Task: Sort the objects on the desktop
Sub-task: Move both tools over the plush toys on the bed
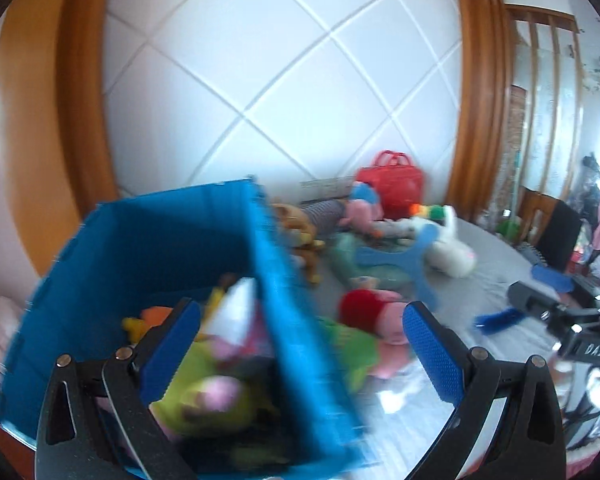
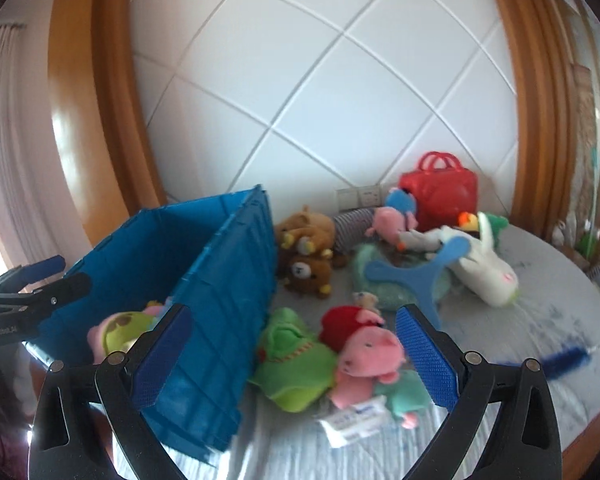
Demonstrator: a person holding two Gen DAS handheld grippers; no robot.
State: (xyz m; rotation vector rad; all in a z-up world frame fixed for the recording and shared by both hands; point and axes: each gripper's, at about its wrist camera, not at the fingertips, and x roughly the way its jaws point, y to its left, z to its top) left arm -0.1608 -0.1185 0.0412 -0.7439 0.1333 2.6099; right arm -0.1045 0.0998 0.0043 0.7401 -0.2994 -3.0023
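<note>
Several plush toys lie on the desk beside my blue crate (image 2: 224, 300); others are already inside. Pink pig (image 2: 366, 364) sits nearest, between my right gripper (image 2: 294, 360) pads — soft, light, best pinched at the body. Both grippers, left gripper (image 1: 300, 354) included, are spread wide, holding nothing.

My left wrist view close above blue crate (image 1: 180, 248), my right further back, both facing toy-strewn table (image 2: 560, 300).
</note>
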